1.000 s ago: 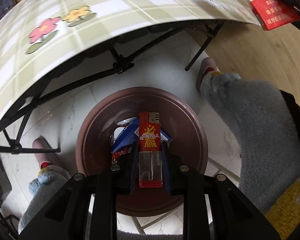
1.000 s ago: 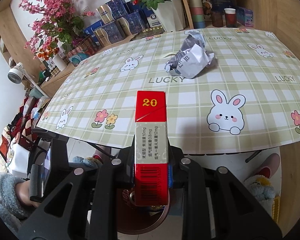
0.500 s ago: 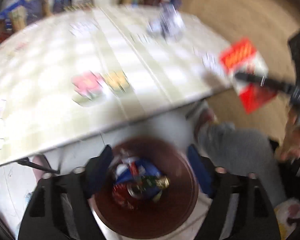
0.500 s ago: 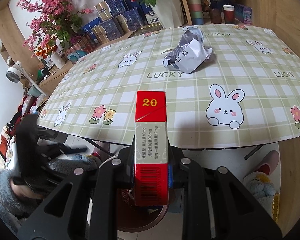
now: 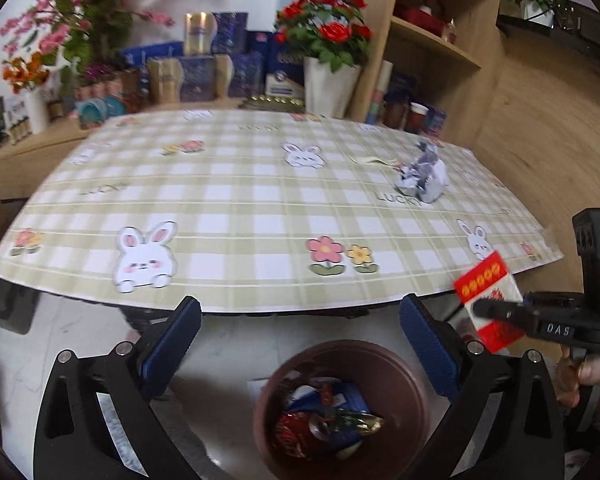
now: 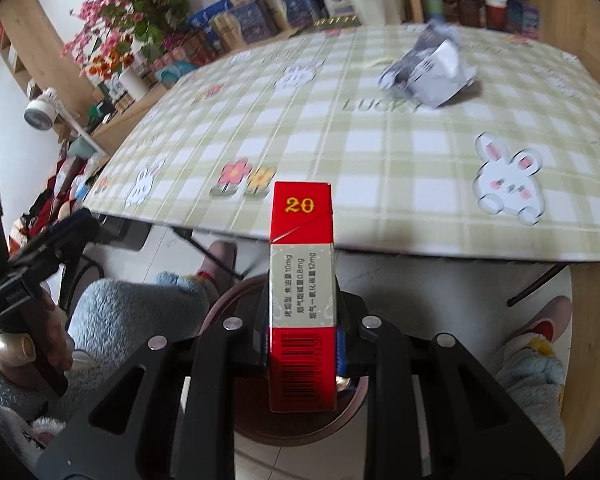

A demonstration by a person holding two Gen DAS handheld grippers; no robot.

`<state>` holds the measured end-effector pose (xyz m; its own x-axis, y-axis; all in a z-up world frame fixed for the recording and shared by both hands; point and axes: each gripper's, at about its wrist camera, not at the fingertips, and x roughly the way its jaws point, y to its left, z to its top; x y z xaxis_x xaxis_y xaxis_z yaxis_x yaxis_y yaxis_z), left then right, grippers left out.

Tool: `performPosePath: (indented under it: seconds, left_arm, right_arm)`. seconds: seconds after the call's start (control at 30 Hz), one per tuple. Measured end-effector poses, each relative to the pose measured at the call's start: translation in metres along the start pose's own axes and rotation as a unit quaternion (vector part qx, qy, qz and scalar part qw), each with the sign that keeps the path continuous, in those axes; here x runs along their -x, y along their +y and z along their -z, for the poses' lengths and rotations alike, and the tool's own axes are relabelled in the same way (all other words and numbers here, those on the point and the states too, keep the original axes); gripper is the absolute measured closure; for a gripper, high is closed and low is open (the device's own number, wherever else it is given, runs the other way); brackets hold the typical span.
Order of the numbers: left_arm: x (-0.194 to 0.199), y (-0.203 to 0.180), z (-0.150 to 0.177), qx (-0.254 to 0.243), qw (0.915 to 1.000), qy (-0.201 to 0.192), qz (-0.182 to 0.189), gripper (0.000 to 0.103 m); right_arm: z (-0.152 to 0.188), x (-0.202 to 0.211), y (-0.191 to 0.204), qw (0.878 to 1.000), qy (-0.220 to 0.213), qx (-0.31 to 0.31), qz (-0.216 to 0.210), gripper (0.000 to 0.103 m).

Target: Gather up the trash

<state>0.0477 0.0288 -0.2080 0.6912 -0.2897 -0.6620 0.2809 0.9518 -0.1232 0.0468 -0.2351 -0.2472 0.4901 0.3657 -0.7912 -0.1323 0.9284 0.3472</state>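
My left gripper [image 5: 300, 312] hangs over the floor just short of the table edge, its jaws opening wide with nothing between them. Below it stands a brown round bin [image 5: 400, 364] holding several wrappers. My right gripper [image 6: 302, 332] is shut on a red and grey cigarette pack [image 6: 302, 280], held upright above the bin [image 6: 236, 304]. The left wrist view shows the same pack [image 5: 490, 300] at the right. A crumpled grey-white paper ball [image 5: 422, 176] [image 6: 428, 76] lies on the far right part of the table.
The table [image 5: 228, 208] has a green checked cloth with bunnies and flowers. Behind it stand boxes, flower pots [image 5: 328, 88] and a wooden shelf [image 5: 432, 40]. A person's fluffy grey legs [image 6: 132, 320] and slippers [image 6: 540, 320] flank the bin. Black table legs [image 6: 540, 288] stand nearby.
My left gripper let go of the red lighter over the bin, opened wide, rose and tilted up to face the table. The right gripper moved with its pack to over the bin.
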Motion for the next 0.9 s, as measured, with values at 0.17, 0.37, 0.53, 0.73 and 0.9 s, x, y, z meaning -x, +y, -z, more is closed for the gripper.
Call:
performPosePath:
  seconds: [0.17, 0.37, 0.53, 0.73, 0.9]
  left_arm:
    - [0.004, 0.010, 0.016, 0.012, 0.9998, 0.013, -0.006, 0.006]
    - [0.005, 0.017, 0.033, 0.024, 0.9993, 0.015, -0.023, 0.006]
    - [0.006, 0.022, 0.035, 0.037, 0.9988, 0.009, -0.029, 0.006]
    - [-0.001, 0.017, 0.038, 0.029, 0.9989, 0.023, -0.028, 0.006]
    - [-0.004, 0.014, 0.039, 0.021, 0.9988, 0.028, -0.033, 0.006]
  right_arm:
    - [0.014, -0.023, 0.015, 0.999, 0.050, 0.000, -0.011, 0.078]
    - [0.032, -0.045, 0.021, 0.994, 0.108, -0.016, -0.023, 0.077]
    - [0.039, -0.050, 0.023, 0.992, 0.121, -0.019, -0.018, 0.077]
    - [0.040, -0.052, 0.026, 0.992, 0.126, -0.019, -0.014, 0.077]
    - [0.040, -0.053, 0.023, 0.991, 0.129, -0.023, -0.015, 0.075]
